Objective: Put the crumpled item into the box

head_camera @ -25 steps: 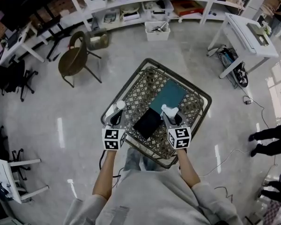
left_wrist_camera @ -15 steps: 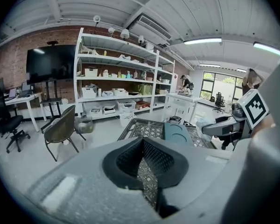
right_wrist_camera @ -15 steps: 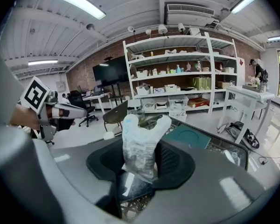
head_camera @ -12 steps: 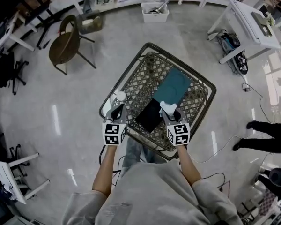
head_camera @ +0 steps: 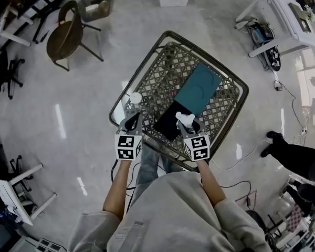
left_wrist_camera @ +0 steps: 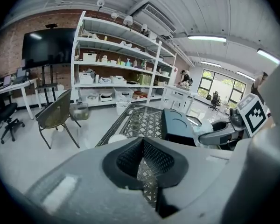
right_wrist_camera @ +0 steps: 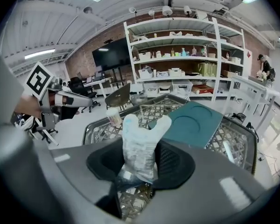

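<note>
A crumpled white wrapper (right_wrist_camera: 139, 141) stands up between my right gripper's (right_wrist_camera: 140, 164) jaws, which are shut on it. In the head view this gripper (head_camera: 185, 123) hangs over the near edge of the lattice table (head_camera: 163, 72), beside an open black box (head_camera: 167, 127) that adjoins a teal panel (head_camera: 198, 87). The teal panel (right_wrist_camera: 192, 119) lies just beyond the wrapper. My left gripper (head_camera: 130, 118) hovers at the table's left edge, its jaws (left_wrist_camera: 141, 146) closed together with nothing in them. Seen from there, the box (left_wrist_camera: 177, 125) is to the right.
A white cup (head_camera: 135, 97) stands on the table's left rim just ahead of the left gripper. A round-backed chair (head_camera: 63, 35) and shelving (right_wrist_camera: 182, 64) are beyond the table. White desks (head_camera: 283, 14) stand at the right, and a person's legs (head_camera: 296, 159) are nearby.
The head view has tilted, so the table sits higher in the picture. Both grippers keep about the same places by the table's near edge, and the right one still holds the wrapper.
</note>
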Available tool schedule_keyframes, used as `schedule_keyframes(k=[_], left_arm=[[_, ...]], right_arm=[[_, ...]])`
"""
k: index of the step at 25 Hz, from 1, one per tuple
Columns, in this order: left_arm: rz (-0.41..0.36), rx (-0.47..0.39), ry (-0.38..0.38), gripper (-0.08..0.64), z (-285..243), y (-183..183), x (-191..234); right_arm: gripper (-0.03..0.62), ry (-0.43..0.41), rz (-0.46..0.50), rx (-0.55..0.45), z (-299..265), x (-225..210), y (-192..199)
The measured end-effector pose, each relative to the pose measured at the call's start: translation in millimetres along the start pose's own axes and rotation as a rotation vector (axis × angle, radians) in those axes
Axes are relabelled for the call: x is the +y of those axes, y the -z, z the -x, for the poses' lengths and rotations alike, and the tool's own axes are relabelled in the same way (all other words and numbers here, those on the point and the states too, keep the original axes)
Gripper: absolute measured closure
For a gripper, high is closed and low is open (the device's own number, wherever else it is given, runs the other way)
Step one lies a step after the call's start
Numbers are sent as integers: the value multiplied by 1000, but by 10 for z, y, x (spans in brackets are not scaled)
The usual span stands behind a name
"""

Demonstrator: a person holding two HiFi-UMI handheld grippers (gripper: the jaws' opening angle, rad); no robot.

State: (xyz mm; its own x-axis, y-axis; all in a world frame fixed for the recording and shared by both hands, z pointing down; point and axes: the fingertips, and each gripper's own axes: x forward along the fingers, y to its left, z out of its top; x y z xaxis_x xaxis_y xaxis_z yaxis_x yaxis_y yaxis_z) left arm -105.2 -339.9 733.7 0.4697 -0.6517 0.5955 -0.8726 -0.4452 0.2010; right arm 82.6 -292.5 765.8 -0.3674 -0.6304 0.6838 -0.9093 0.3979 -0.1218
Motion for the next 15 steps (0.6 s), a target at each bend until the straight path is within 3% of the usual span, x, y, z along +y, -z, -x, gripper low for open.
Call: schedule_keyframes(k=[9,15], left_arm=[[25,28,-1,554,-2,212,95],[34,27,-6,554,56,253,136]], right_arm=[[426,-71,254,167,-210,336,387],[426,-90,547,289,-389,405,599]])
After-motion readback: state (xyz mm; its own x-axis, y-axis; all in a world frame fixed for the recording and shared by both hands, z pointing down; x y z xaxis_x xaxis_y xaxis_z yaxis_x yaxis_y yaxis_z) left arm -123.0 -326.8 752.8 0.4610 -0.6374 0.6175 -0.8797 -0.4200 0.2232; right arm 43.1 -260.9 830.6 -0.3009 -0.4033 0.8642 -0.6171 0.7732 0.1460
